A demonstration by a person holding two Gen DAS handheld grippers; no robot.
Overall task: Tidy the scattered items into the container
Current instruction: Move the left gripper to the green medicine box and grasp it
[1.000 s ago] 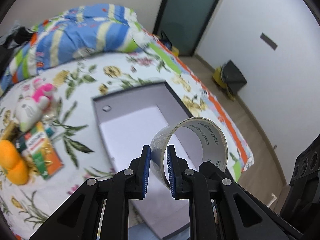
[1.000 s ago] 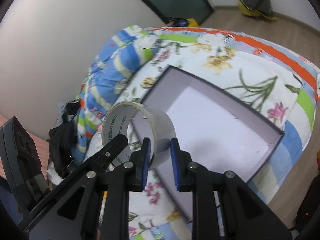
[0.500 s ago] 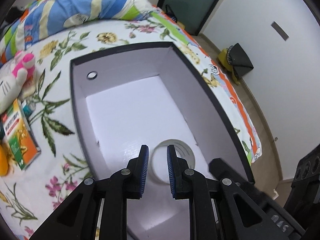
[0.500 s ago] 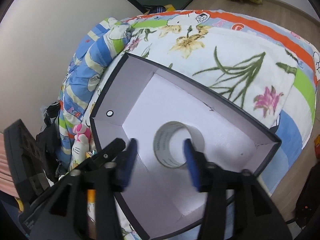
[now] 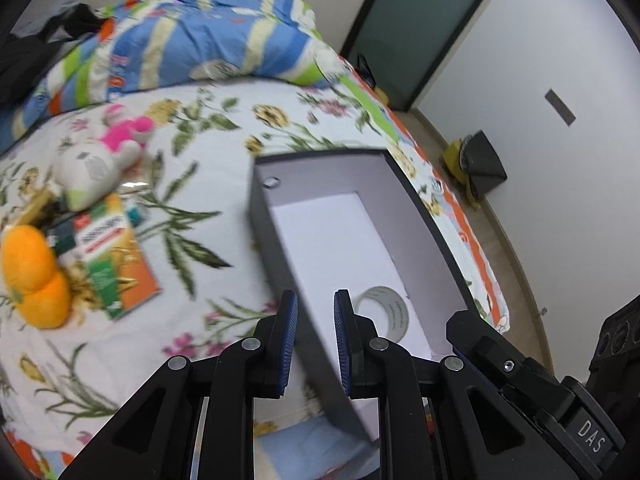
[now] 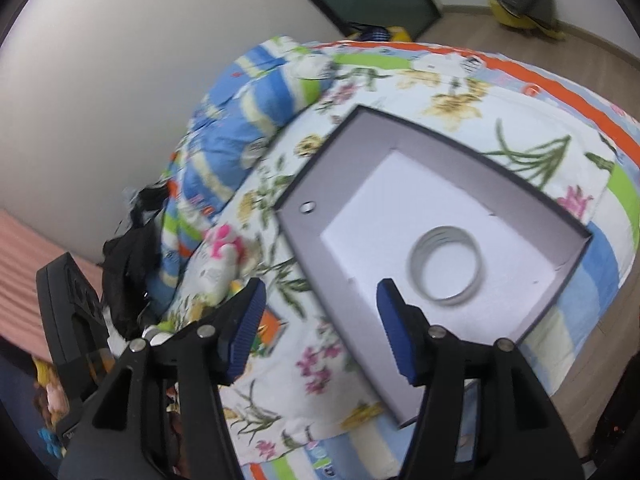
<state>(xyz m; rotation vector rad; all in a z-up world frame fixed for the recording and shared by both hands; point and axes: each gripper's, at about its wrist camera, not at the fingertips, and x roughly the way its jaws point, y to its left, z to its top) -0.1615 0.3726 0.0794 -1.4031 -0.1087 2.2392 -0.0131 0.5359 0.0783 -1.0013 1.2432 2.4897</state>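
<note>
Tape roll (image 6: 448, 266) in box (image 6: 320, 240).

Box (image 5: 424, 216): dark grey outside, pale grey walls, white floor. Tape roll (image 6: 448, 266): translucent grey-white. Bedsheet (image 5: 200, 168): white floral, orange/green/blue edge stripes. Quilt (image 5: 192, 40): blue, cream, green stripes. Plush (image 5: 96, 156): white, pink. Orange toy (image 5: 34, 276). Gripper pads (image 6: 246, 328): blue.

"DAS" in white capitals on black body of right tongs (image 5: 592, 438), seen at lower right of left wrist view. Orange-green packet (image 5: 110, 254) on bed, left of box (image 5: 280, 248): white label with red band, lettering blurred, unreadable. Tape roll (image 5: 383, 312) inside box: dark print along inner face, too small to read.
</note>
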